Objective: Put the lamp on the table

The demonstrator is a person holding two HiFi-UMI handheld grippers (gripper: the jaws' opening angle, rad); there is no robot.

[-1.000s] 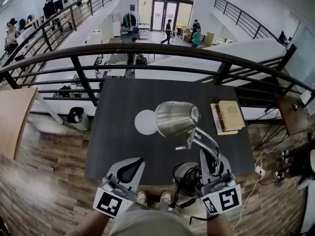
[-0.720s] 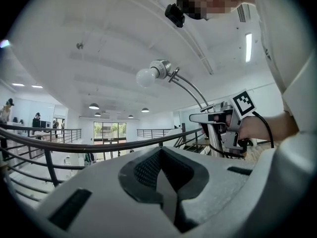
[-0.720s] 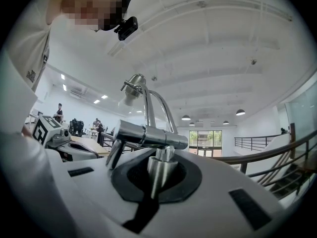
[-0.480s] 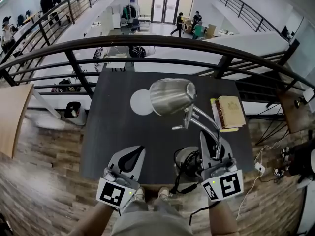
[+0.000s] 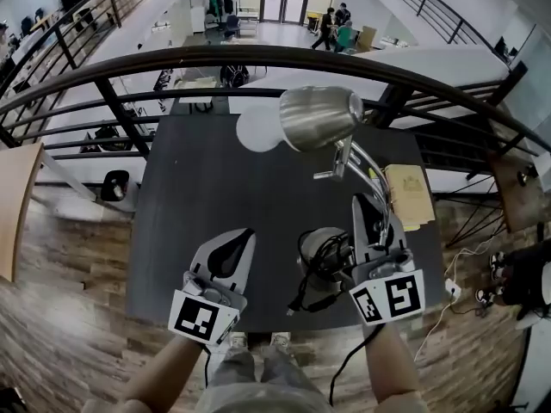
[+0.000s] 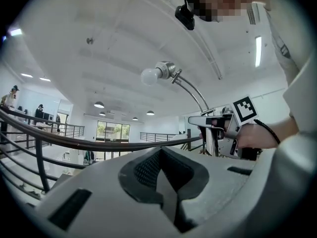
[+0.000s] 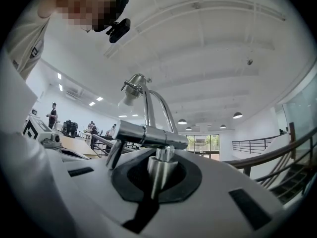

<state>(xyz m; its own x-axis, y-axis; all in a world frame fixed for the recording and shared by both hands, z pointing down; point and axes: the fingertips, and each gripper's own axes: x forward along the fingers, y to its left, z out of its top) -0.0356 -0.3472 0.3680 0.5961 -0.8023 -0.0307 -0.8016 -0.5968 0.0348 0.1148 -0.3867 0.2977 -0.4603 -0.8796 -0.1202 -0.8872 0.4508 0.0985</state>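
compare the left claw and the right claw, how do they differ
The left claw is empty; the right claw is clamped on the lamp. The left claw hangs over bare table; the right claw is by the lamp's base. Both are shut.

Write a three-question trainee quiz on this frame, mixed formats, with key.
1. True or false: the left gripper is empty, with its jaws together.
2. Multiple choice: the right gripper grips the silver metal desk lamp by: A its shade; B its chrome stem; C its black cord.
3. Short answer: what lies near the right edge of the dark rectangular table?

Key: 1 true; 2 B; 3 the tan book.
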